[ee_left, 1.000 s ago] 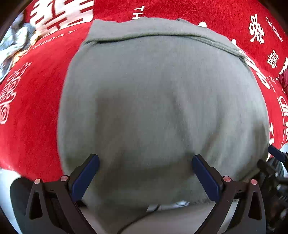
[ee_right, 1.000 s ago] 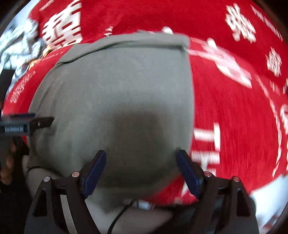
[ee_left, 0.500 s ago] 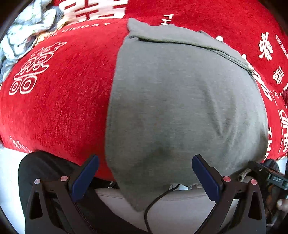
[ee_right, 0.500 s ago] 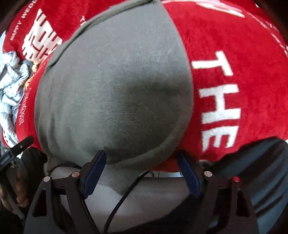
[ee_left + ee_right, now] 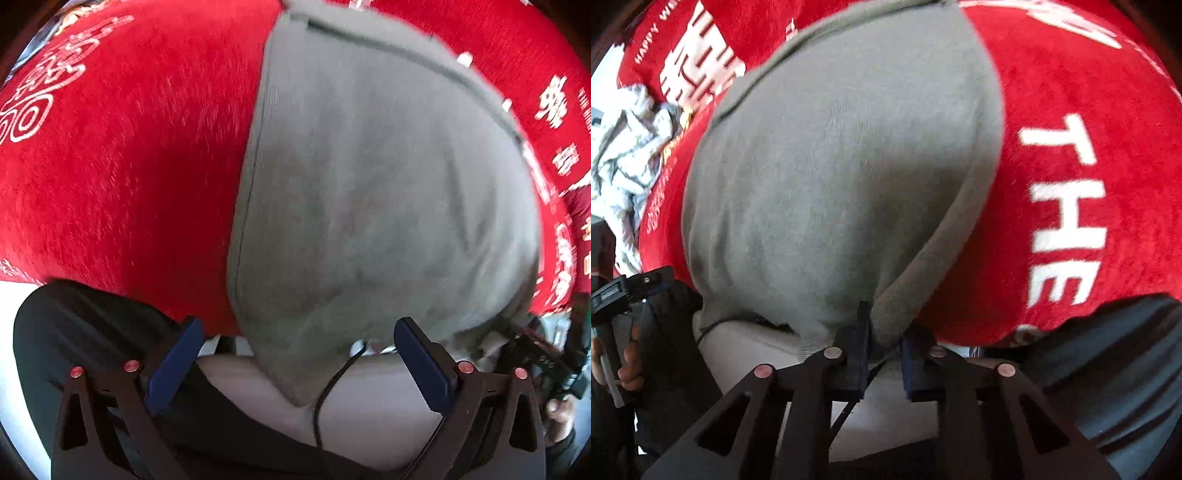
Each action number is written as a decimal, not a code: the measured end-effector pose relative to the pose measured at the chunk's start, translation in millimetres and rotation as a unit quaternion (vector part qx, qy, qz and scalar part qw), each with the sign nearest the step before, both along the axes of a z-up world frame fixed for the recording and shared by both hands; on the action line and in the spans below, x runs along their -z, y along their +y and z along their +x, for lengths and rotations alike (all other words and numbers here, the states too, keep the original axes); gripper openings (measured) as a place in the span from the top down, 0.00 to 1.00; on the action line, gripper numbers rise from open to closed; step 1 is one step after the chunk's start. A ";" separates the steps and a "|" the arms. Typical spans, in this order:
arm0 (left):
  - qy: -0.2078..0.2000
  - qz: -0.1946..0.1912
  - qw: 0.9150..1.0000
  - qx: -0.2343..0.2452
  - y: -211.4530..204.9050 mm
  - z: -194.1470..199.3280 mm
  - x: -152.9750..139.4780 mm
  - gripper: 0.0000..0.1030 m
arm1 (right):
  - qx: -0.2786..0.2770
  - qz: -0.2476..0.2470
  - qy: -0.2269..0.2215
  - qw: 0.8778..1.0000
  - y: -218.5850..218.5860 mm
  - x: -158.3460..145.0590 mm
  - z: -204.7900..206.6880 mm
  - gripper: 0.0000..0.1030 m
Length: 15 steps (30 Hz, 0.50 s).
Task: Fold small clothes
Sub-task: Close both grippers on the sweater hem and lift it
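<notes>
A grey garment (image 5: 369, 203) lies flat on a red cloth (image 5: 129, 166) printed with white characters. Its near edge hangs over the table's front. My left gripper (image 5: 299, 365) stands open over the garment's near left corner, which droops between the blue pads (image 5: 173, 365) without touching them. In the right wrist view the same garment (image 5: 831, 184) fills the middle. My right gripper (image 5: 884, 350) is closing, its jaws narrow, and the garment's near edge is bunched and pinched between its pads.
A crumpled pile of pale clothes (image 5: 628, 155) lies at the far left of the red cloth (image 5: 1071, 110). A hand holding the left gripper's handle (image 5: 624, 288) shows at the left. A black cable (image 5: 332, 384) and dark trousers lie below the table edge.
My left gripper slid left along the garment's near edge, bringing the garment's left corner between its fingers. My right gripper tipped down and its jaws closed from wide apart onto the near edge.
</notes>
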<state>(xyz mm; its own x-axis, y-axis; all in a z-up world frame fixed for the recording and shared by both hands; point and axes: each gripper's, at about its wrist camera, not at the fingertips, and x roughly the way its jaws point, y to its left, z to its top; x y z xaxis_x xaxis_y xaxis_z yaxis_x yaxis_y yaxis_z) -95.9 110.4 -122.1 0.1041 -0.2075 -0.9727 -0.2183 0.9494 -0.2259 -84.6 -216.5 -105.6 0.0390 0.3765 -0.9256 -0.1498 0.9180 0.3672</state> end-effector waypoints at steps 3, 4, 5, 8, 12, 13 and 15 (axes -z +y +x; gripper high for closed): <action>0.033 0.011 0.999 0.014 -4.4 0.2 12.7 0.00 | -0.005 -0.008 0.018 1.000 5.6 7.9 -0.4 0.52; 0.041 0.013 0.999 0.017 -5.3 0.4 16.7 0.00 | -0.008 -0.011 0.019 1.000 7.5 8.9 -0.8 0.51; 0.056 0.012 0.998 0.018 -7.0 2.7 24.4 0.00 | -0.009 -0.009 0.020 1.000 9.2 10.8 -0.6 0.51; 0.093 -0.001 0.995 0.026 -9.7 6.1 44.9 0.00 | -0.011 -0.009 0.037 0.999 11.9 19.0 0.4 0.51; 0.101 -0.002 0.994 0.047 -21.3 12.0 52.7 0.00 | -0.021 0.001 0.026 0.999 12.6 16.8 -2.3 0.83; 0.097 -0.007 0.994 0.046 -21.8 12.7 52.7 0.02 | -0.021 0.007 0.022 1.000 13.3 14.9 -2.2 0.87; 0.094 -0.024 0.994 0.040 -18.0 10.6 53.4 0.41 | -0.024 0.020 0.011 0.999 12.0 9.0 -3.9 0.89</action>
